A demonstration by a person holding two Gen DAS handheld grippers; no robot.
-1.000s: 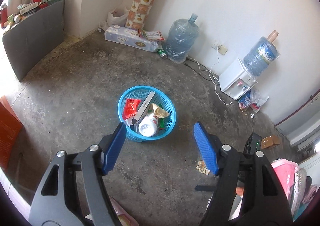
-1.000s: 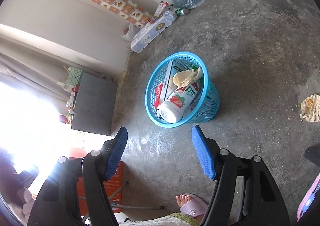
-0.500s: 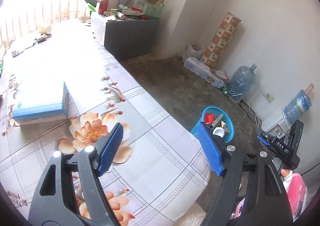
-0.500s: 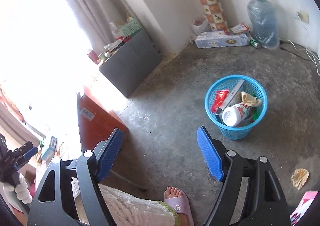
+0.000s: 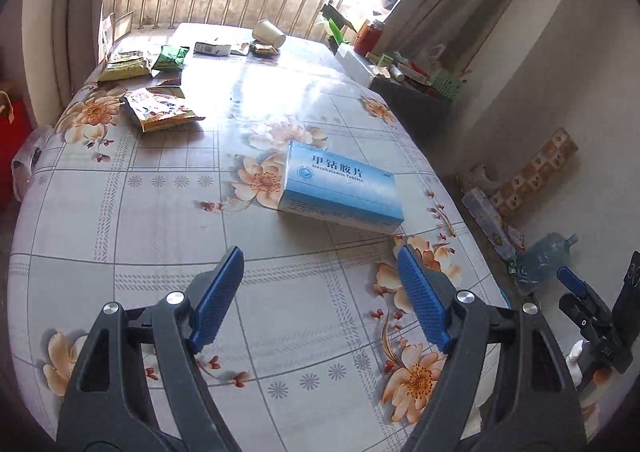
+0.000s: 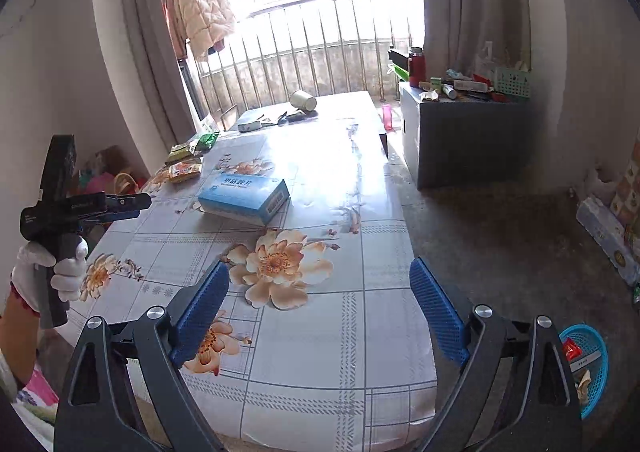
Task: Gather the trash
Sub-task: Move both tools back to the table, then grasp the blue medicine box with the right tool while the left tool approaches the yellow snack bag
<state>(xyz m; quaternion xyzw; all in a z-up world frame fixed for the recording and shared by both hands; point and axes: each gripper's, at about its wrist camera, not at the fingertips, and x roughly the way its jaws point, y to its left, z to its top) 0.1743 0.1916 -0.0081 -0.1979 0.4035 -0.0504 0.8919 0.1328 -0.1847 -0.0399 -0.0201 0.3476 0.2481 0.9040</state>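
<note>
A blue medicine box (image 5: 340,188) (image 6: 244,194) lies on the flowered tablecloth (image 5: 160,212), just beyond my left gripper (image 5: 319,254), which is open and holds nothing. Farther back lie an orange snack wrapper (image 5: 160,108), green packets (image 5: 170,56) and a tipped paper cup (image 5: 268,32). My right gripper (image 6: 319,266) hangs over the table's near end. Its jaws are opening, with nothing between them. The blue trash basket (image 6: 584,364), with trash in it, stands on the floor at the lower right.
A gloved hand (image 6: 40,272) holds the left gripper at the table's left side. A grey cabinet (image 6: 464,140) with clutter on top stands right of the table. A water jug (image 5: 540,256) and a patterned roll (image 5: 532,172) lie along the wall.
Both cameras have swung up from the floor and the basket to the table top. The blue box now lies just ahead of the left gripper. The right jaws stand wider apart.
</note>
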